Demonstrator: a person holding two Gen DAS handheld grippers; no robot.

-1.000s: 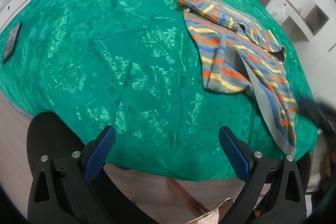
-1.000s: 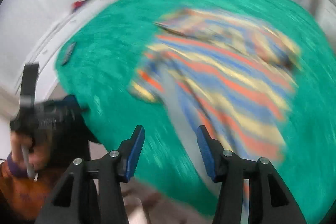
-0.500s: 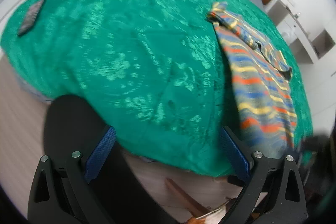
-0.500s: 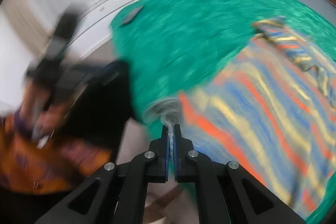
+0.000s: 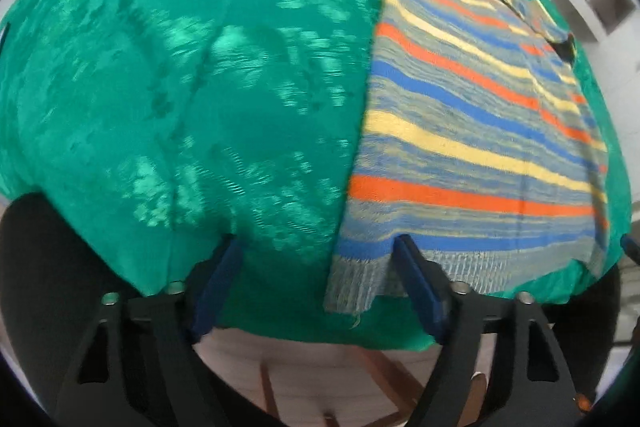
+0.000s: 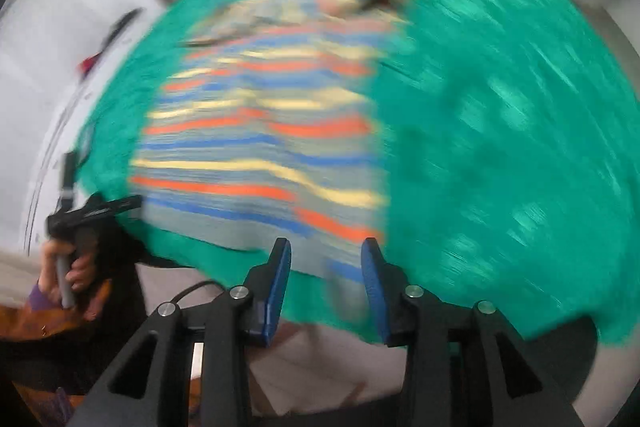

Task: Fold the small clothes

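Close to me, my left gripper (image 5: 316, 283) is over the near edge of the bed. Its jaws are closing, and the left corner of the striped sweater's (image 5: 460, 131) grey hem sits between them. The blue pads are not pressing on it yet, so I am not holding it.

My right gripper (image 6: 326, 283) is over the other near corner of the same hem. Its jaws are opening. The cloth shows between them, but this picture is very blurry, so I think the pads are off it and cannot be fully sure.

A bit farther, the sweater lies spread out flat on the green bedspread (image 5: 180, 87). Its stripes are orange, yellow and blue. The hem is at the bed edge near me.

Farthest away, the collar and sleeves look bunched up at the top.

So I think the folding has hardly begun. The sweater looks laid out and pulled smooth, but I see no fold in the body yet. Left to do: grab both hem corners, fold the sweater, and tuck the sleeves in.
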